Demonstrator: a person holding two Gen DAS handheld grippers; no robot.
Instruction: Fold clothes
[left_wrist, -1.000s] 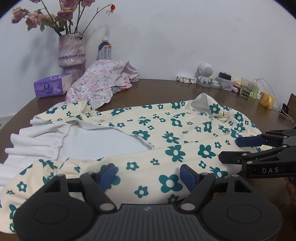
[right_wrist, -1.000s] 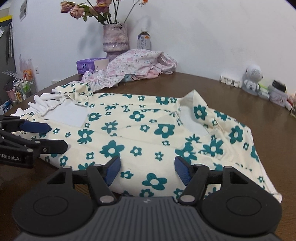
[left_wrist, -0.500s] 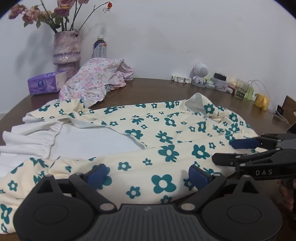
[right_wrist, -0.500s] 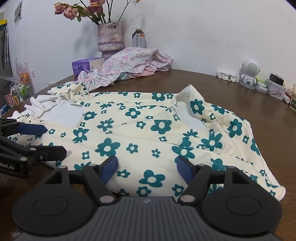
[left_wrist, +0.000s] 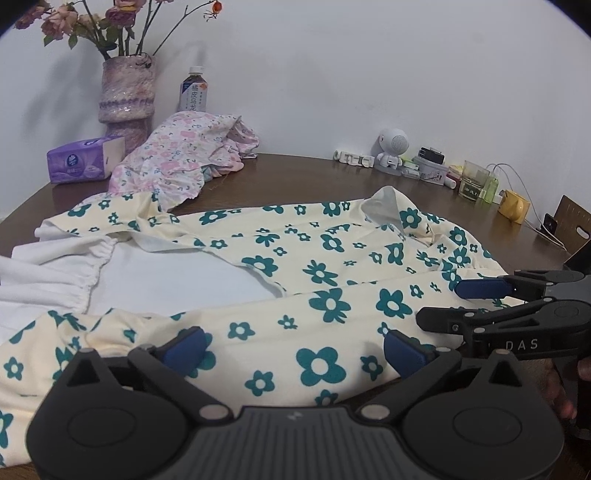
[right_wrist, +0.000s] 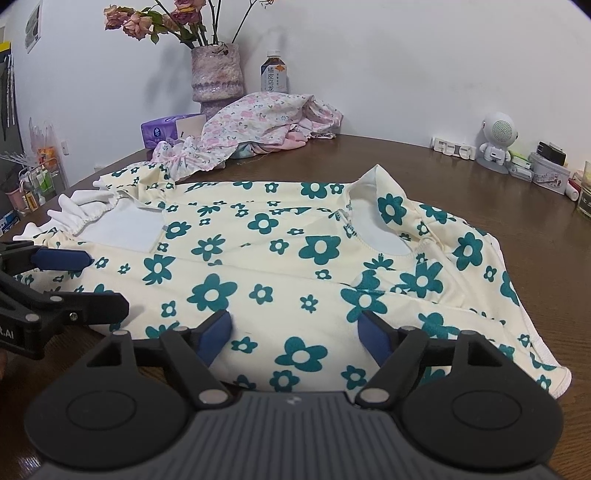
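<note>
A cream garment with teal flowers (left_wrist: 325, 266) lies spread flat on the brown table (left_wrist: 295, 177), its white lining showing at the left. My left gripper (left_wrist: 293, 350) hovers over the garment's near edge. Its jaws are opening wide, cloth lies below them and the pads do not press it. To its right is my right gripper (left_wrist: 454, 304). In the right wrist view the right gripper (right_wrist: 295, 332) stands over the near edge of the garment (right_wrist: 266, 258). Its jaws are opening too, with nothing gripped. The left gripper (right_wrist: 88, 282) shows at the left there.
A pile of pink floral clothes (left_wrist: 184, 147) lies at the back left, beside a tissue box (left_wrist: 81, 164), a vase of flowers (left_wrist: 127, 96) and a bottle (left_wrist: 194, 92). A white robot figurine (left_wrist: 393, 147), small items and a yellow cup (left_wrist: 513, 210) line the back right.
The jaws of both grippers have spread wider, the left pair the most. The garment lies as before and neither hand has shifted noticeably.
</note>
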